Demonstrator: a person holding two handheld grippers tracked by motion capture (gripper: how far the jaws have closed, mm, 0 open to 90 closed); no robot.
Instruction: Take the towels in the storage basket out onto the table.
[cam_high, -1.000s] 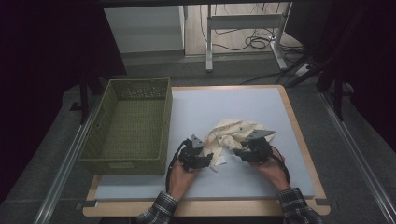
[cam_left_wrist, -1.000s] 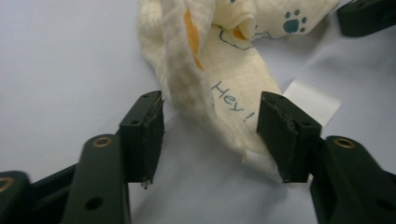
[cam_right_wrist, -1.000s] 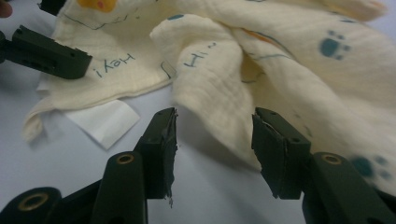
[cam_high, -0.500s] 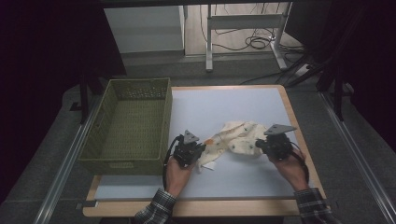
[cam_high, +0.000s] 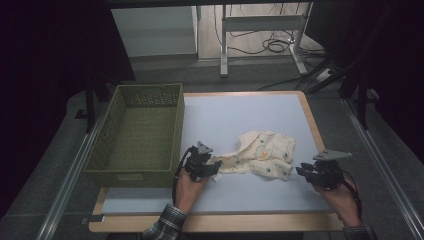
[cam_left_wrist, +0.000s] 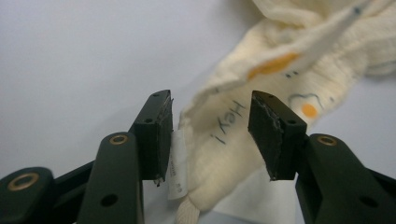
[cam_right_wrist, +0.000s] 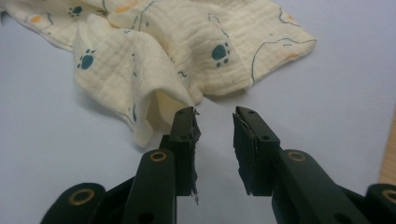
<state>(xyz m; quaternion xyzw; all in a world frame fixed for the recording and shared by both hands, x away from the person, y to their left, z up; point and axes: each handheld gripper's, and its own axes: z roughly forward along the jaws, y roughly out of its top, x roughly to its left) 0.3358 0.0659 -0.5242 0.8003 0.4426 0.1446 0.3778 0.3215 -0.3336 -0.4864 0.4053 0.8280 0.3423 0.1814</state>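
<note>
A cream cloth (cam_high: 265, 152) with paw prints and orange spots lies crumpled on the pale table (cam_high: 240, 110), near its front. My left gripper (cam_high: 216, 167) sits at the cloth's left end. In the left gripper view it (cam_left_wrist: 211, 99) is open, with a narrow end of the cloth (cam_left_wrist: 219, 128) and its white label (cam_left_wrist: 177, 163) lying between the jaws. My right gripper (cam_high: 301, 170) rests just right of the cloth. In the right gripper view it (cam_right_wrist: 215, 114) is open and holds nothing, and the cloth (cam_right_wrist: 187, 51) has a folded corner just ahead of its left jaw.
A green woven basket (cam_high: 130, 177) stands along the table's left side, with nothing in it. The table's wooden rim (cam_right_wrist: 390, 149) runs close on the right gripper's right. Beyond the table are a floor, cables and a metal stand (cam_high: 225, 45).
My right gripper has drawn back to the right and toward the person, away from the cloth. The cloth now lies lower and more spread out. The left gripper has barely moved.
</note>
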